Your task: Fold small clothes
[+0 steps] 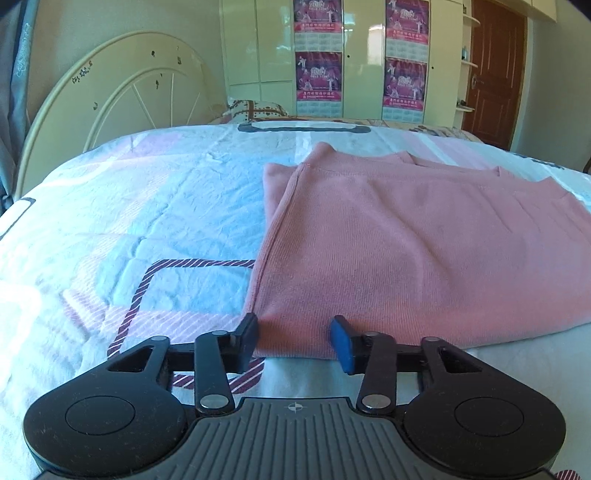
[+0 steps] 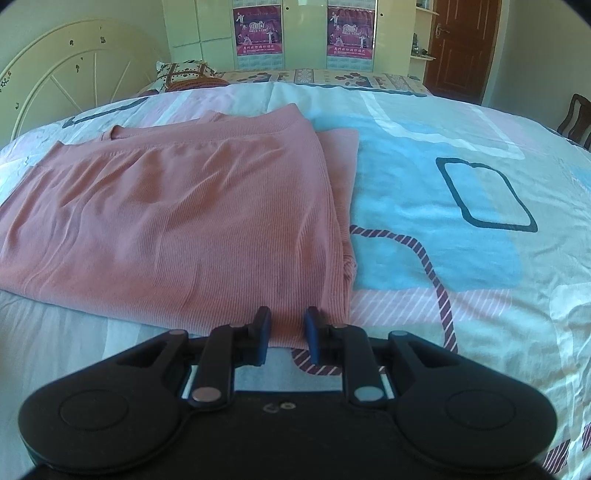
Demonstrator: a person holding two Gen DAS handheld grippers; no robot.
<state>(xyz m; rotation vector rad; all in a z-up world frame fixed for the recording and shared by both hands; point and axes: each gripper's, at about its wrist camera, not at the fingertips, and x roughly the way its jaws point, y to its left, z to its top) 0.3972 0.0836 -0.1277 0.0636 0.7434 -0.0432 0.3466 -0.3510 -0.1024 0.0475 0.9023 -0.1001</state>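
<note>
Pink garment (image 1: 406,251) on bed (image 1: 129,221); its near hem sits between left fingers (image 1: 251,339), half-open, and right fingers (image 2: 263,328), narrow, grip unclear. Posters (image 2: 256,31) read "2010", maybe.

A bedspread (image 1: 155,221) in pale blue, pink and white patches is covering the bed, with dark outlined shapes and striped maroon bands running across it. A cream arched headboard (image 1: 122,92) with spokes is standing at the far left, its paint chipping in spots. A patterned pillow (image 2: 184,74) is lying just beside it at the far end of the bed. Pale wardrobe doors (image 1: 258,48) are lining the far wall, with magenta calendar posters (image 1: 319,81) hanging on them. A brown wooden door (image 2: 461,48) is standing shut at the far right, small shelves (image 1: 467,62) sitting beside it. A dark wooden chair (image 2: 576,118) is peeking in at the right edge.
</note>
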